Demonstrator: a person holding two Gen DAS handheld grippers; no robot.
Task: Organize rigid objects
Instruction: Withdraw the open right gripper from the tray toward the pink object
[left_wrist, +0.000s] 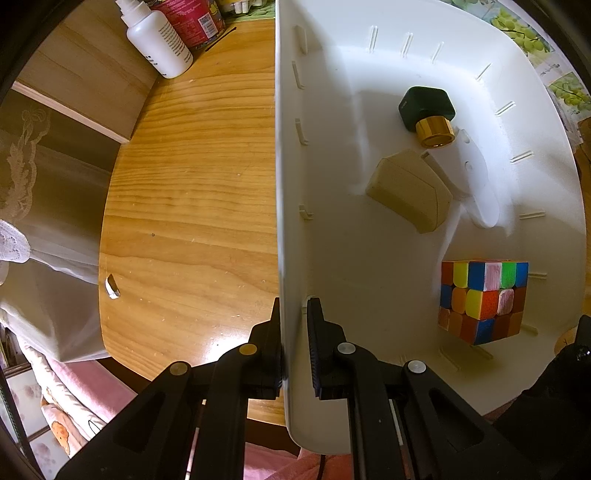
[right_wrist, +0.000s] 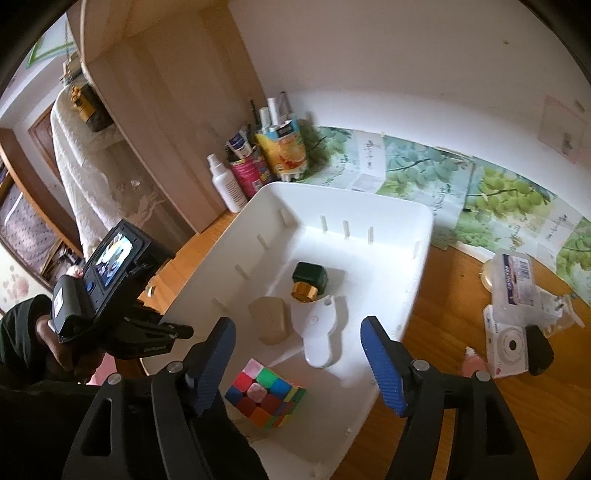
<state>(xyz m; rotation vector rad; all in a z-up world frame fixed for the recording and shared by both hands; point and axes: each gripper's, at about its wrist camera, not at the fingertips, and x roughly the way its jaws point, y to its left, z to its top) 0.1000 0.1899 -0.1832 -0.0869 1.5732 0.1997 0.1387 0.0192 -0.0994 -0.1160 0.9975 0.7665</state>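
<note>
1 bin (right_wrist: 413, 280) – 1 cube (right_wrist: 266, 397) – 1 camera (right_wrist: 506, 347).

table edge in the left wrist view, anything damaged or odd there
Yes: the wooden table has a small chipped notch on its left edge, pale inside where the surface has broken away. The rest of that edge looks intact.

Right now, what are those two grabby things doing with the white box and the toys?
A person is tidying small things into a white bin on a wooden table. The left gripper is clamped on the bin's side wall. The right gripper hangs open over the bin, holding nothing. A colourful puzzle cube lies in the bin just below it, with a dark green bottle, a tan block and a white plastic piece.
</note>
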